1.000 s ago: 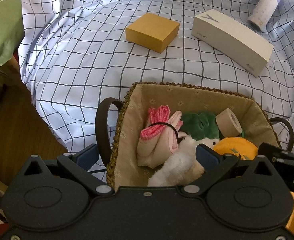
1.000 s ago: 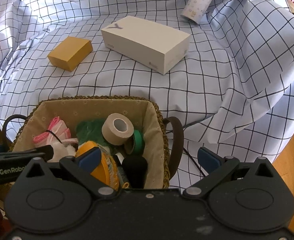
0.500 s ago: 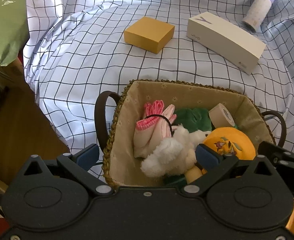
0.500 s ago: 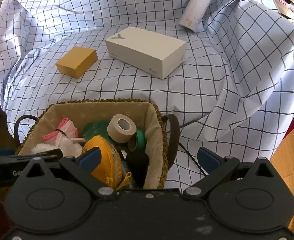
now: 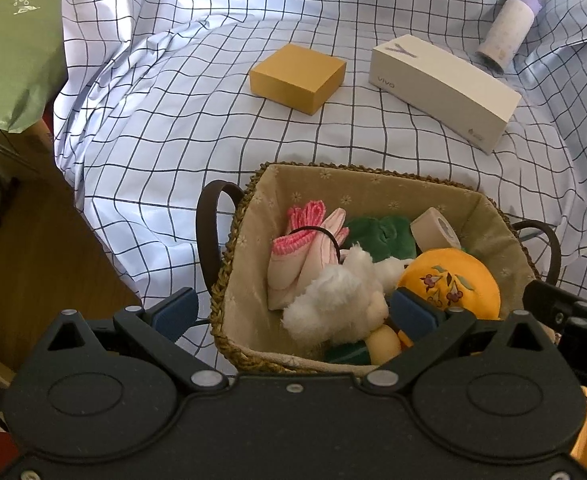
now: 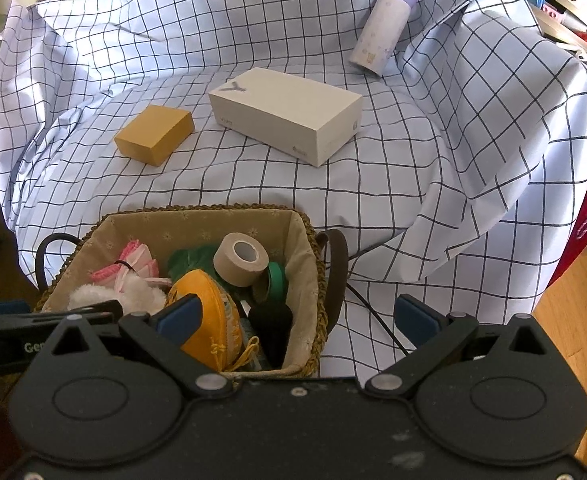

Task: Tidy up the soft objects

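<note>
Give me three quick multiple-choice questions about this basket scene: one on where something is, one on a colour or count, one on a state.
1. Where is the beige tape roll?
A. in the basket
B. on the cloth
C. on the white box

2. How many boxes lie on the checked cloth?
A. one
B. two
C. four

3. How is the left gripper?
A. shut on a sock
B. open
C. shut, empty

Answers: 1 A, it rests among the soft things; 2 B, yellow box and white box; 3 B, its fingers stand wide apart.

Left hand-held gripper [image 5: 293, 316], right hand-held gripper [image 6: 297, 318]: jaws spread wide.
</note>
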A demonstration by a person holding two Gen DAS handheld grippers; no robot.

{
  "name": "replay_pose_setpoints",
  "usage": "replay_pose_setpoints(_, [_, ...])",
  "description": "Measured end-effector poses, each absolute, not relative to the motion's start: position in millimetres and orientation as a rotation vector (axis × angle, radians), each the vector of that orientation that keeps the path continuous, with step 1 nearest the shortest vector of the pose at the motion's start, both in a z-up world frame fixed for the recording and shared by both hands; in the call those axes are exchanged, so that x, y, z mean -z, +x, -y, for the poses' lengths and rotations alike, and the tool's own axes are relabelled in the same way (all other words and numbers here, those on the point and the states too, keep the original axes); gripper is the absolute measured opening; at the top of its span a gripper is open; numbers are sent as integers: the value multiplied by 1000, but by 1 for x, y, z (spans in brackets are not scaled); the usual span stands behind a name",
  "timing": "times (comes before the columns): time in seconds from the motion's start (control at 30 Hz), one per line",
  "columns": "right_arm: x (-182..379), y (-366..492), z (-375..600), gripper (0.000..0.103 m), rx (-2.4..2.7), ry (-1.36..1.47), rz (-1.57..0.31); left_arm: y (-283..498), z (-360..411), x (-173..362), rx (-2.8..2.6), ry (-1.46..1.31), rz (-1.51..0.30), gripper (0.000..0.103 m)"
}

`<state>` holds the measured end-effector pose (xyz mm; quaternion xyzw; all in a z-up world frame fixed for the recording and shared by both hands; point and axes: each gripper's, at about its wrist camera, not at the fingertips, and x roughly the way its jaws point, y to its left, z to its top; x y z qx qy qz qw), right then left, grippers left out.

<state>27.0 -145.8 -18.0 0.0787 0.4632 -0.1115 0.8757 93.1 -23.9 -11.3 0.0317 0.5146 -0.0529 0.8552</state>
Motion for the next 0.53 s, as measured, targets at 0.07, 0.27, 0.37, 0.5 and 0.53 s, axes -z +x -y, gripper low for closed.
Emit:
replay_pose_setpoints(0.07, [18,27,145,103,230,163,-968,93,23,11,111,61,-1082,100])
replay_pose_setpoints(0.27, [19,32,144,103,221,156,-976,96,20,11,104,46,-1088,100])
replay_pose_setpoints(0.37, [20,35,145,103,221,157,-985,98,20,13,105,45,-1095,100])
replay_pose_setpoints(0.5, [25,40,147,103,225,159,-1004,101,20,14,102,54,-1092,99])
replay_pose_setpoints(0.53, [25,41,147,103,226,160,-1009,101,21,13,102,62,-1090,99])
